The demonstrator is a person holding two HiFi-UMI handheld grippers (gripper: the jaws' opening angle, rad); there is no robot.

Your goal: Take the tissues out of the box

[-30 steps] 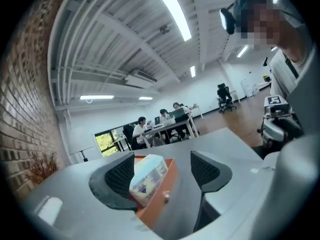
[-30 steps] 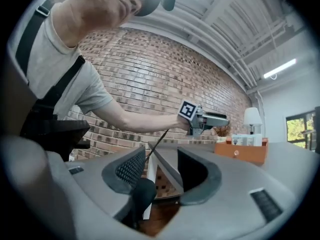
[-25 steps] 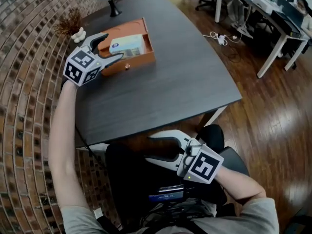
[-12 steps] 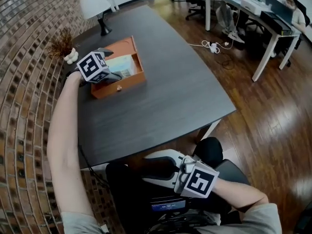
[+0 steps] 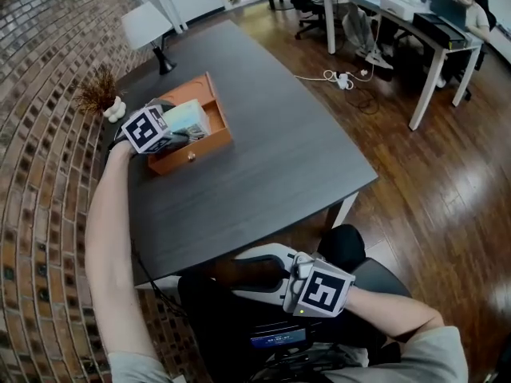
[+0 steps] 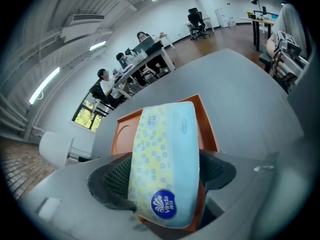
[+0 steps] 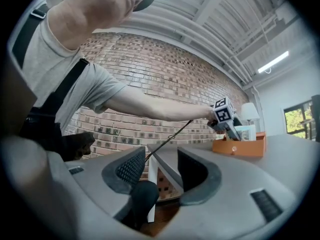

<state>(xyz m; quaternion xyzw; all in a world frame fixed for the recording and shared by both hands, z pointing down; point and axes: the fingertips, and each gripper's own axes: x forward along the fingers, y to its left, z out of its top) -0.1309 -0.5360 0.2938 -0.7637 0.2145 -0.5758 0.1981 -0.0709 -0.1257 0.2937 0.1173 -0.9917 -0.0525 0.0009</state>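
From where I stand, the job looks about halfway. The left claw [image 6: 162, 166] is out at the far left of the bench [image 5: 271, 158], over the orange box [image 5: 209, 144], and its jaws are closing on the tissues [image 6: 167, 129]. The soft blue and yellow pack sits lengthwise between the two pads, which already seem to press on its sides, so I would call that a grip.

The pack is tilted, with its near end up at the claw and its far end pointing back over the box. I cannot tell whether that far end touches the box floor or has come free. Either way, the tissues are above the box rather than clear of it.

The right claw [image 7: 160, 166] is well away from all this, held low by the person's lap, below the bench's near edge. Its jaws are apart and there is nothing between them.

My guess at what is left: carry the pack up and away over the box wall, then set it down on the bare bench, which has plenty of room to the right. The wrapper looks slick and squashy, so a loose hold could let it slide out.
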